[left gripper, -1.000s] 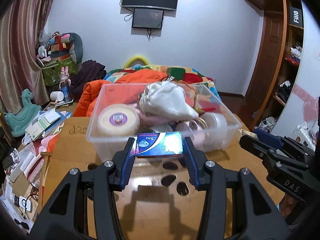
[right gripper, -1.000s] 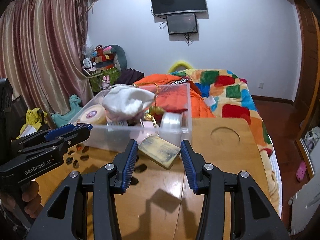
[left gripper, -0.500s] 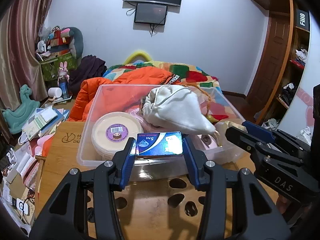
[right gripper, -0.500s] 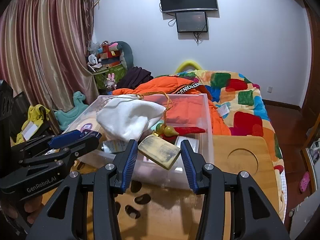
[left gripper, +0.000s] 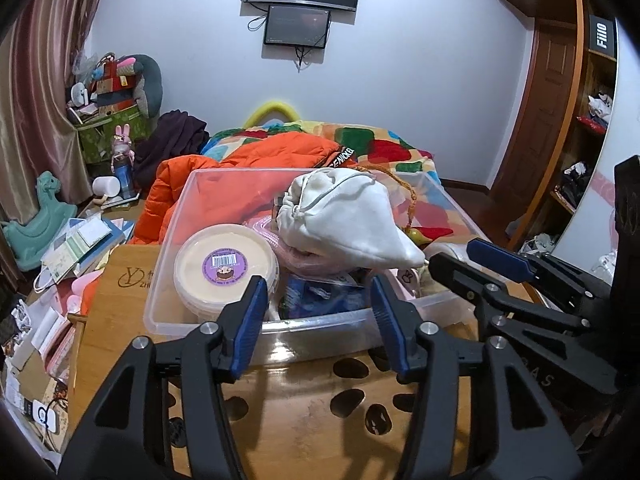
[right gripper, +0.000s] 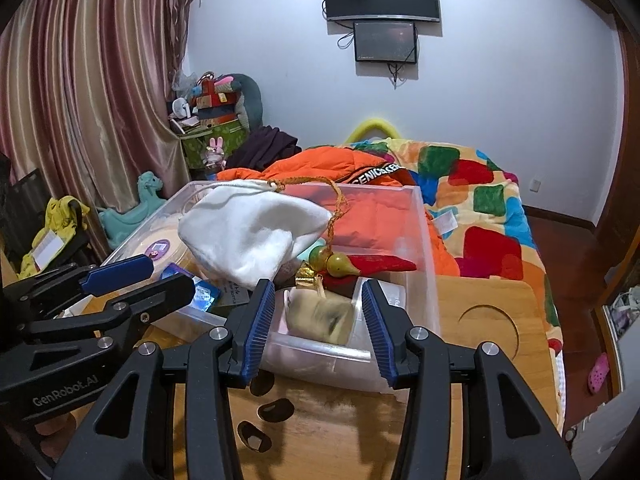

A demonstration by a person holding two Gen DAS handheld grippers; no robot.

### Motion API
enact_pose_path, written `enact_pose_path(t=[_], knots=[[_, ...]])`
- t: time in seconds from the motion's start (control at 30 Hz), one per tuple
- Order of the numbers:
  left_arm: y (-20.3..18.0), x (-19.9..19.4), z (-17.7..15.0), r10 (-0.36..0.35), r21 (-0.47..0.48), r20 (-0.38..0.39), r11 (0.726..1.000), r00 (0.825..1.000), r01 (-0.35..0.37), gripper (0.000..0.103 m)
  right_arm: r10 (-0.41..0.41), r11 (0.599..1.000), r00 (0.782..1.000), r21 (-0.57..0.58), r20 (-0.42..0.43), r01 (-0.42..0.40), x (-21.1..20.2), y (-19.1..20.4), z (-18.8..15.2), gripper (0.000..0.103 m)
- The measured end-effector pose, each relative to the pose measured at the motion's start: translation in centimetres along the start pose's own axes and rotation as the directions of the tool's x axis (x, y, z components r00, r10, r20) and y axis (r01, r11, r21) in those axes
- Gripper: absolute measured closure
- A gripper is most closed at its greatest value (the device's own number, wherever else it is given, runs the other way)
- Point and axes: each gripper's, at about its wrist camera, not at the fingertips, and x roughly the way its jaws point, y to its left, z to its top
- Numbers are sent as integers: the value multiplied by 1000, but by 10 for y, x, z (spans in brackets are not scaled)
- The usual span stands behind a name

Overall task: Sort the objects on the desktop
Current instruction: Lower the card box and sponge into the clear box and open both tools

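Observation:
A clear plastic bin (left gripper: 160,312) stands on the wooden table, filled with a round cream tub (left gripper: 226,270), a white drawstring pouch (left gripper: 344,216) and a gourd charm (right gripper: 332,260). My left gripper (left gripper: 318,300) is open just above the bin's near rim; the small blue box (left gripper: 320,300) lies in the bin beyond it. It also shows in the right wrist view (right gripper: 200,292). My right gripper (right gripper: 318,312) is open over the bin's right end; the blurred yellowish pad (right gripper: 320,318) sits in the bin between the fingers.
The wooden table (left gripper: 304,420) has dark oval cutouts and a round recess (right gripper: 488,328). A bed with an orange jacket (left gripper: 260,152) and colourful blanket lies behind. Papers and boxes (left gripper: 76,248) pile at the left. Shelves (left gripper: 600,100) stand at right.
Both grippers have opened over the bin. The blue box has dropped from the left gripper into the bin, and the yellowish pad has dropped from the right gripper.

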Motion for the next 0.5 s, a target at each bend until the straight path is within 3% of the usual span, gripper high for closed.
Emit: enact_pose_path(t=[0.13, 0.2, 0.5], knots=[[0, -3, 0, -5, -2, -1, 1000, 1000, 5, 47, -10, 1000, 1000, -1, 15, 10, -9, -1, 2, 60], [0, -6, -1, -11, -3, 2, 1000, 1000, 11, 45, -24, 1000, 999, 1, 22, 24, -15, -2, 2, 55], [-4, -29, -3, 21, 7, 31, 1000, 999, -21, 27, -48, 998, 998, 36, 45, 47, -42, -4, -3, 42]])
